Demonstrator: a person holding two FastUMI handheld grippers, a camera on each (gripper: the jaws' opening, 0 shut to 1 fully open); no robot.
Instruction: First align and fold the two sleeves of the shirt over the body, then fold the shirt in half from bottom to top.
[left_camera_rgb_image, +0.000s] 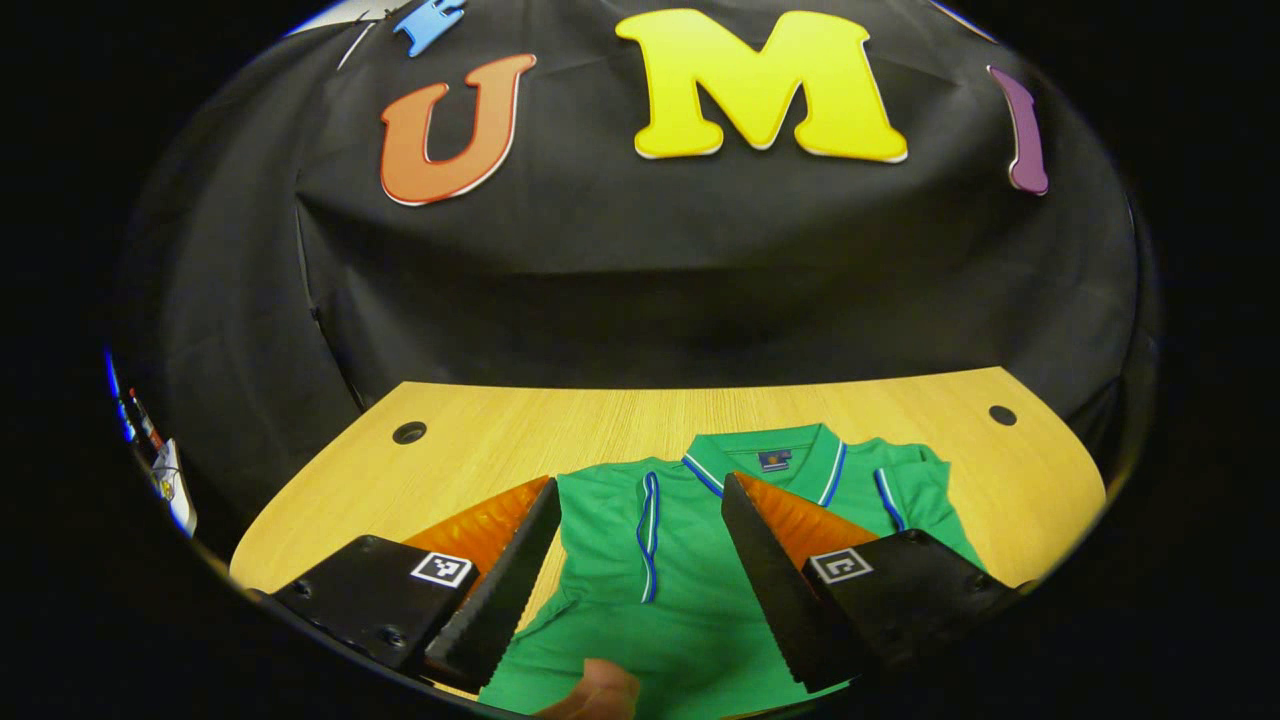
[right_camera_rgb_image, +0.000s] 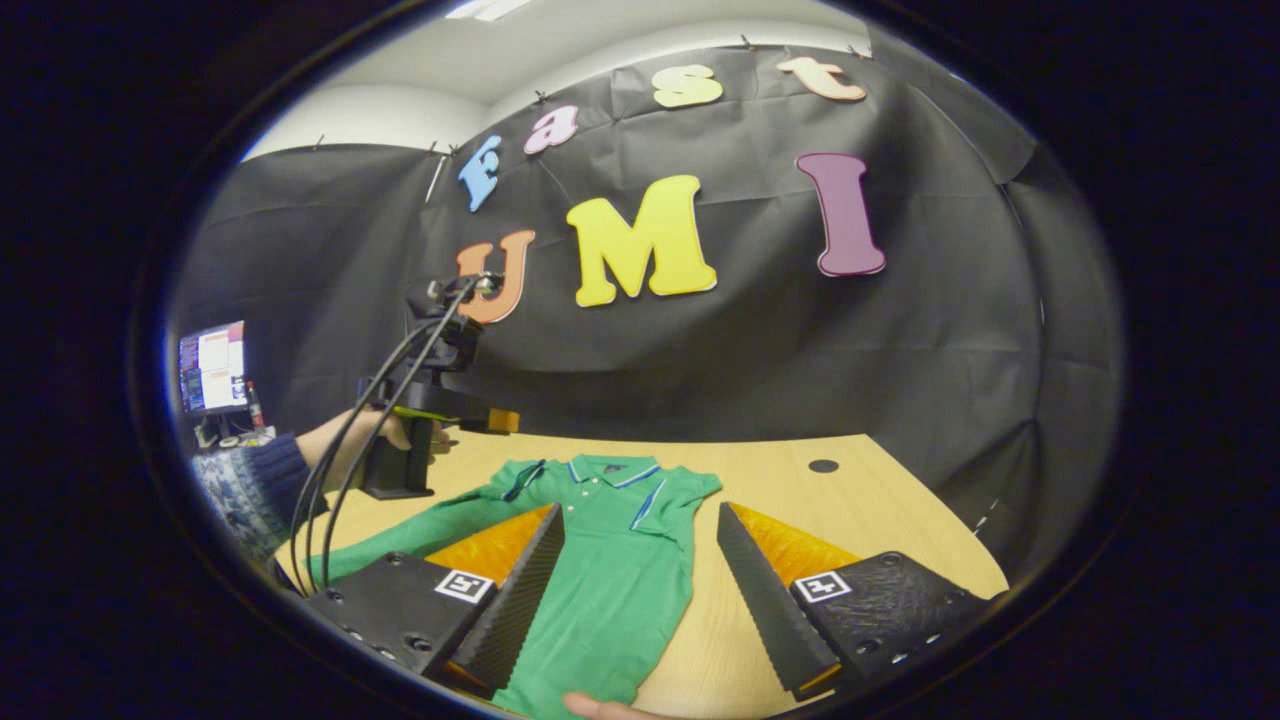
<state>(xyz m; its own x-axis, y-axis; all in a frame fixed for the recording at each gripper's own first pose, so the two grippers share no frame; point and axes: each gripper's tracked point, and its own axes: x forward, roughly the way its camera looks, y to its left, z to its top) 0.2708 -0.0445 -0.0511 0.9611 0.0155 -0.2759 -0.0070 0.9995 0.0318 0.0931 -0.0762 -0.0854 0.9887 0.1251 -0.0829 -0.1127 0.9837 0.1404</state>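
Observation:
A green polo shirt with blue-and-white trim lies flat on the wooden table, its collar at the far side. My left gripper hovers open just above the shirt's chest, nothing between its fingers. A striped sleeve edge lies over the body on the left and another on the right. In the right gripper view the shirt stretches toward me, and my right gripper stands open over its lower right side. A hand holds the left gripper above the shirt's far left.
The table has round cable holes near its far corners. A person's fingertip shows at the near edge of the shirt. A monitor stands at the far left, beyond a patterned sleeve. Cables hang from the left gripper.

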